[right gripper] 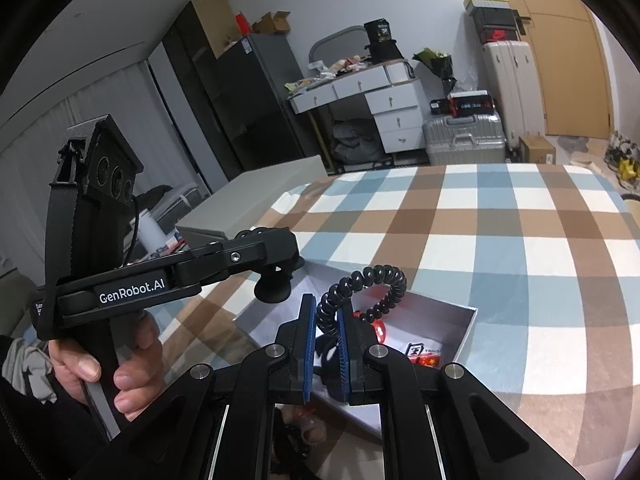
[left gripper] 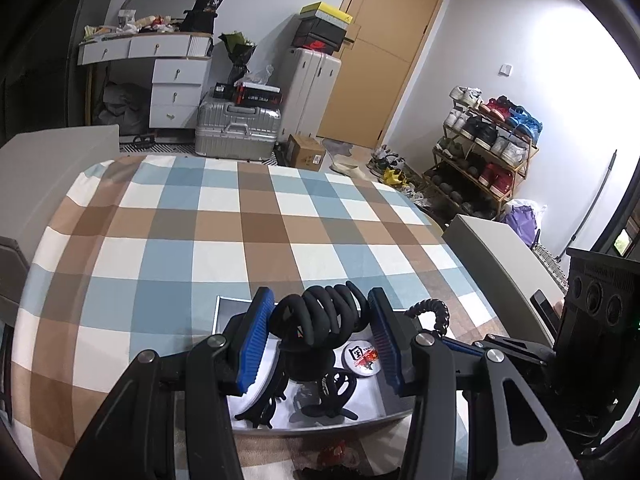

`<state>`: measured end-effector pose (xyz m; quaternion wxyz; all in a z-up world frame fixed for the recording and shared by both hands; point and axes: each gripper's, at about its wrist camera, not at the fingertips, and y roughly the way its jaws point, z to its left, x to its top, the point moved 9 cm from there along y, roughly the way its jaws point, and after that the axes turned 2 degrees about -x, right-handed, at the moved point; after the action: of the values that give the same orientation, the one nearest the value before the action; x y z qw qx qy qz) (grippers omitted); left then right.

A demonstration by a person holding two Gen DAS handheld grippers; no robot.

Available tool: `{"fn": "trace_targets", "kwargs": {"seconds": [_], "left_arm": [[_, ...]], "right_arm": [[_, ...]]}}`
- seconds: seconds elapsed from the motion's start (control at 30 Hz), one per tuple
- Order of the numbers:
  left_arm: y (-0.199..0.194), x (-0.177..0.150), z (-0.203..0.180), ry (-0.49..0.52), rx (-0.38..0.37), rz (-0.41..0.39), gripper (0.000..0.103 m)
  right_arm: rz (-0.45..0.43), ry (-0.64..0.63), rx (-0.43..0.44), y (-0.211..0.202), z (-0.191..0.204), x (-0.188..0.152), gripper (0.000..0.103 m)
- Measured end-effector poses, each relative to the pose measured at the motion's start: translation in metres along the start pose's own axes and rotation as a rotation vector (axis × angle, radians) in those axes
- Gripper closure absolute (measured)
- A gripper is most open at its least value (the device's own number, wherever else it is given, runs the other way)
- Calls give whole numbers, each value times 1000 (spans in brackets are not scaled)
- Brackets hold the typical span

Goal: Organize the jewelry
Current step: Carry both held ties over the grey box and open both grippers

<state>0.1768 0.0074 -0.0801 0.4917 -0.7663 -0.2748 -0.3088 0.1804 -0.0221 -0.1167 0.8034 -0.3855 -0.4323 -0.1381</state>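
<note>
My left gripper (left gripper: 320, 308) is shut on a big black claw hair clip (left gripper: 320, 314) and holds it above a white open box (left gripper: 384, 394). In the box lie a round badge (left gripper: 362, 356) and more black hair clips (left gripper: 320, 404). My right gripper (right gripper: 325, 312) is shut on a black spiral hair tie (right gripper: 362, 286), held over the same box (right gripper: 466, 326). The hair tie also shows in the left wrist view (left gripper: 434, 312). The left gripper body (right gripper: 180, 276) shows in the right wrist view, with the clip's end (right gripper: 274, 284) hanging from it.
The box sits on a checked blue, brown and white tablecloth (left gripper: 240, 232). A red item (left gripper: 336, 454) lies on the cloth in front of the box. White chair backs (left gripper: 52, 160) stand at the table's sides. Suitcases, a desk and a shoe rack stand beyond.
</note>
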Motion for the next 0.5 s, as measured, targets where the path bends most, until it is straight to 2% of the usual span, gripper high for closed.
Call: {"fn": "trace_targets", "kwargs": {"seconds": [0.33, 0.4, 0.5], "left_arm": [[18, -6, 5, -40, 0, 50, 60], [20, -8, 5, -41, 2, 56, 60], [20, -8, 2, -28, -1, 57, 60]], "right_arm": [[71, -1, -15, 19, -9, -8, 93], [91, -6, -17, 23, -9, -11, 90], [117, -22, -53, 28, -12, -16, 89]]}}
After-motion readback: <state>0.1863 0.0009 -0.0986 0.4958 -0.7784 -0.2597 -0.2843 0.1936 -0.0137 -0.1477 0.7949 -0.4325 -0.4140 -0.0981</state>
